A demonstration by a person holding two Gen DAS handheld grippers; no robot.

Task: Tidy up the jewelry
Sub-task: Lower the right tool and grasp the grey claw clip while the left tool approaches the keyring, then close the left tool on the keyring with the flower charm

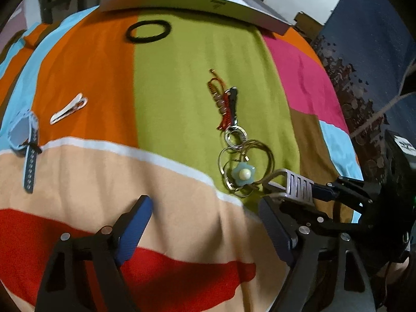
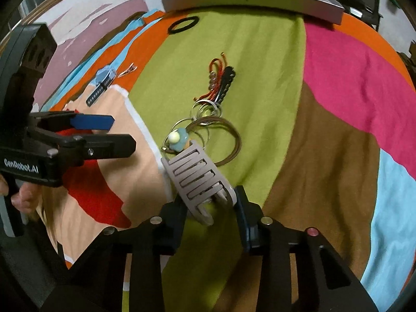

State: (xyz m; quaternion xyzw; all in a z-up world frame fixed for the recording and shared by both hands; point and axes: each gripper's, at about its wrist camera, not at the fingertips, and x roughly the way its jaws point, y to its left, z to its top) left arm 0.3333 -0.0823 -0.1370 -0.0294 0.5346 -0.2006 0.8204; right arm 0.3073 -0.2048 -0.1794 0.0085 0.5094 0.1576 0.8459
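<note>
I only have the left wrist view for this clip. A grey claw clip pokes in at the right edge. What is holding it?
Observer: The right gripper is shut on the grey claw clip, one finger on each side.
Operator: Is the left gripper carrying anything?
Observer: No. From the right wrist view, the left gripper is open with nothing between its fingers.
Operator: Anything beyond the left gripper?
Observer: A hand grips its handle at the frame's left edge.
</note>
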